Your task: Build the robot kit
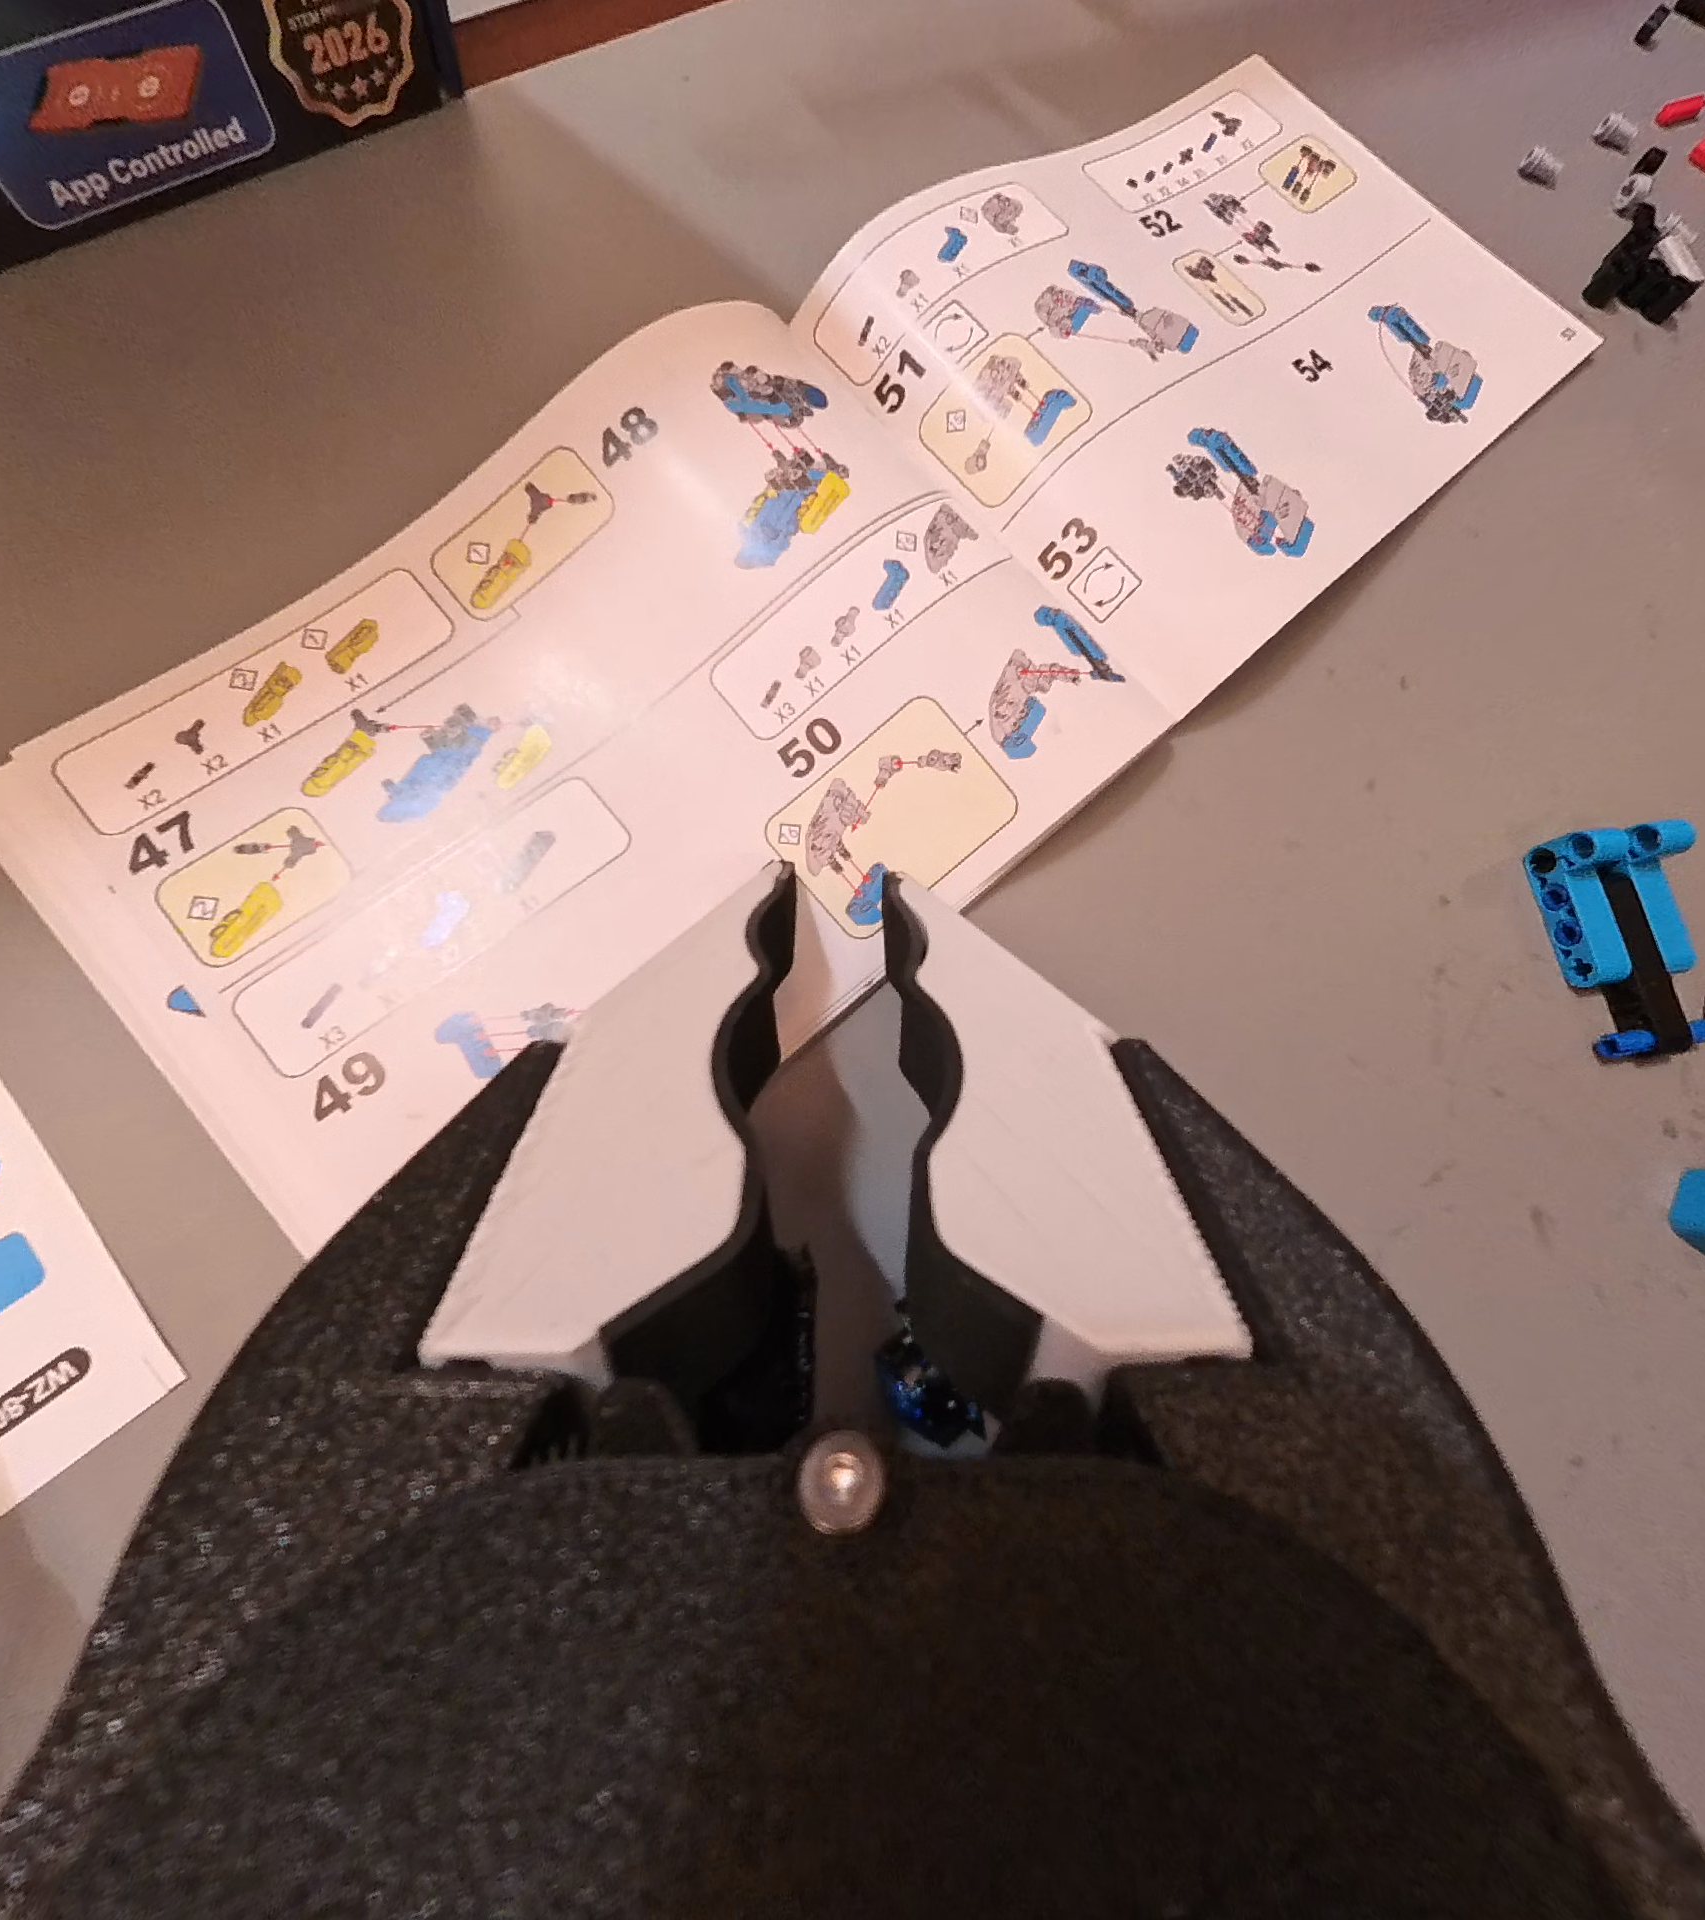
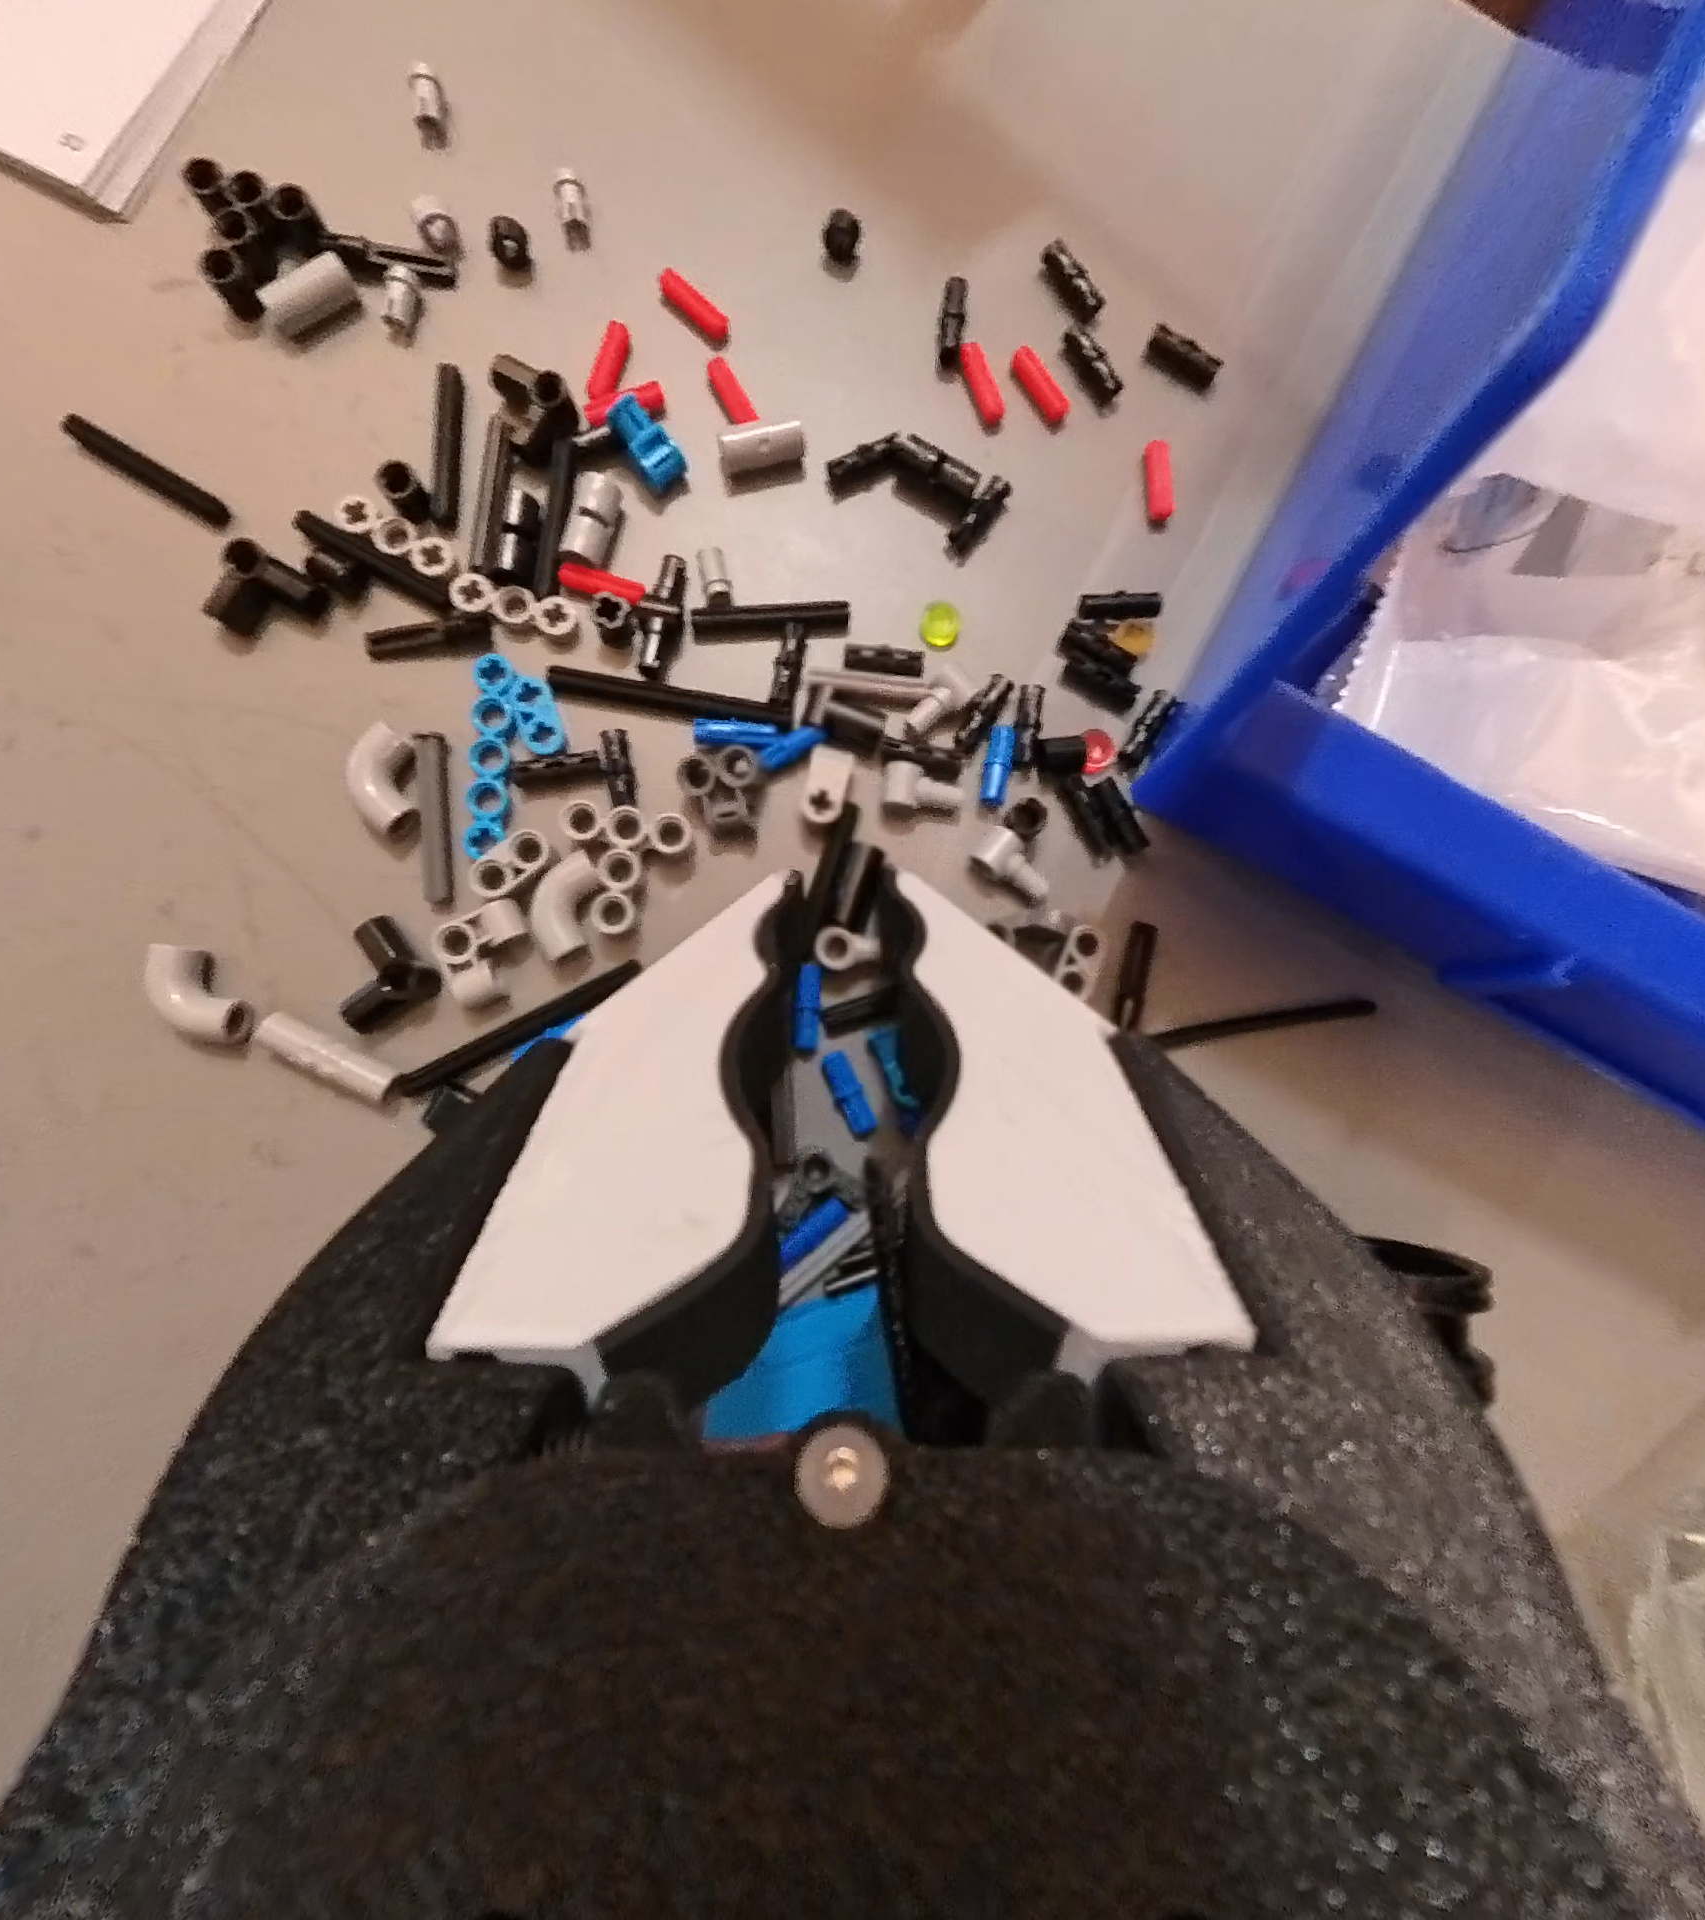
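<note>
- The left gripper [image 1: 835, 883], white fingers with black pads, is released with a narrow gap between its tips and holds nothing; it hovers over the near edge of the open white instruction booklet [image 1: 619, 644] on the grey table [image 1: 1347, 727].
- A blue and black beam assembly [image 1: 1612, 925] lies well apart, toward the table's right edge.
- The right gripper [image 2: 840, 883] has its fingers slightly parted over a scattered pile of small black, grey, red and blue plastic pins and connectors [image 2: 619, 623]; a thin black axle [image 2: 843, 862] stands between its tips, though I cannot tell whether it is gripped.
- A blue plastic bin [image 2: 1450, 831] sits just beside the pile.
</note>
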`<state>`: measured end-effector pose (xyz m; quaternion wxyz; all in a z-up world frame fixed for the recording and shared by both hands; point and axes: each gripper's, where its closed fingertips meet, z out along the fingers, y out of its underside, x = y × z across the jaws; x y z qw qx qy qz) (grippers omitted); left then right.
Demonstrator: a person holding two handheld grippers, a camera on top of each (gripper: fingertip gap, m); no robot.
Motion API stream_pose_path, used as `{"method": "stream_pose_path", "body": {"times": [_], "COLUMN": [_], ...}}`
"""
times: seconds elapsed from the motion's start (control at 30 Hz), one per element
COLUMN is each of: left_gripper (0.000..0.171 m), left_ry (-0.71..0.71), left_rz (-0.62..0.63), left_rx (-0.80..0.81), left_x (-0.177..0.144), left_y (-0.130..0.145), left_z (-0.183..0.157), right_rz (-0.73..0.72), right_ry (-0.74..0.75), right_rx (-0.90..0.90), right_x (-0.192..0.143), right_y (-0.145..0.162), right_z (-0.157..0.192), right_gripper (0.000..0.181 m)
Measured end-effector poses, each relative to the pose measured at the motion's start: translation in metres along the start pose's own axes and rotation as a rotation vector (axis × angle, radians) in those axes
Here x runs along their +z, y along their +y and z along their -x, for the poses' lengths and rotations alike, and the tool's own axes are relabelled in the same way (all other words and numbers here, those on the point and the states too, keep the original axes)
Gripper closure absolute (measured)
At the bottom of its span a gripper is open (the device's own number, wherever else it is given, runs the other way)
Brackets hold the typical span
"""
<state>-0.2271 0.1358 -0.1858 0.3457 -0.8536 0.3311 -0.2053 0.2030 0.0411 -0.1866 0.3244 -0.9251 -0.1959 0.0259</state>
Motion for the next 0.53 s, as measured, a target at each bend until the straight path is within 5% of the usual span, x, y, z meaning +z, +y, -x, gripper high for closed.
{"method": "stream_pose_path", "body": {"times": [0.17,0.53], "left_gripper": [0.155,0.155], "left_ry": [0.001,-0.001], "left_rz": [0.0,0.0], "left_rx": [-0.002,0.002], "left_x": [0.0,0.0], "left_y": [0.0,0.0], "left_z": [0.0,0.0], "right_rz": [-0.029,-0.087], "right_ry": [-0.054,0.165], "right_rx": [0.006,0.098], "right_x": [0.001,-0.009], "right_y": [-0.004,-0.005], "right_z": [0.009,-0.036], "right_gripper": [0.155,0.155]}}
